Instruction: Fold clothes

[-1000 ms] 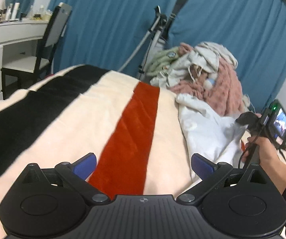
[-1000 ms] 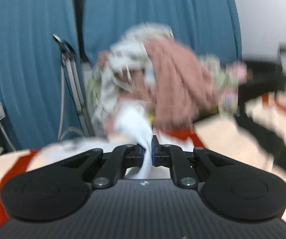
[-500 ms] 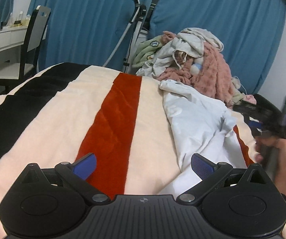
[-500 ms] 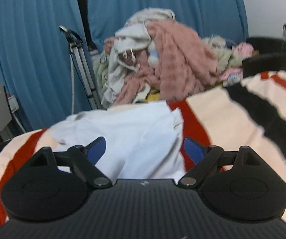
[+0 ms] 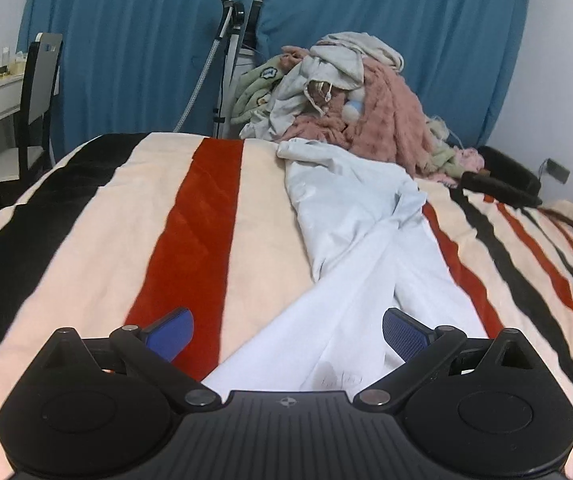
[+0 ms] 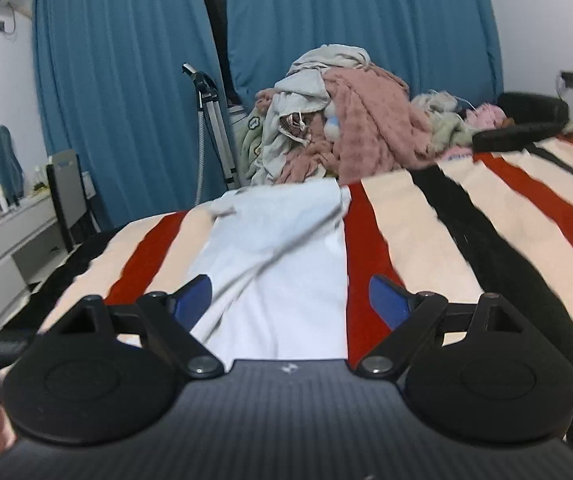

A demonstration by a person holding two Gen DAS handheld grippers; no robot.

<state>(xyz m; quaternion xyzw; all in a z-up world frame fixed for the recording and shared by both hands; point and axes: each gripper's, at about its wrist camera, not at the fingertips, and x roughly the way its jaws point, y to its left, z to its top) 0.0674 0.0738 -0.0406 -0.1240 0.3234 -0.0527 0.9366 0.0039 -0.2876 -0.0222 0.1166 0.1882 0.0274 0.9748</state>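
Because the white garment [image 5: 358,248] lies long and rumpled down the bed [image 5: 86,232], one end at its far edge against the heap [image 5: 350,92] and one part twisted over another, a fold made now could trap those creases, and a pinch might catch the blanket too. Both the left gripper [image 5: 286,330] and the right gripper [image 6: 290,296] hang over its near end with fingers spread wide, holding nothing. A second ago the right one was clamped on the cloth; now it has let go, and the garment lies stretched out.

Garment [image 5: 366,240] flat on the blanket [image 5: 106,220], clothes pile [image 5: 346,92] behind it, chair [image 5: 34,112] far left.
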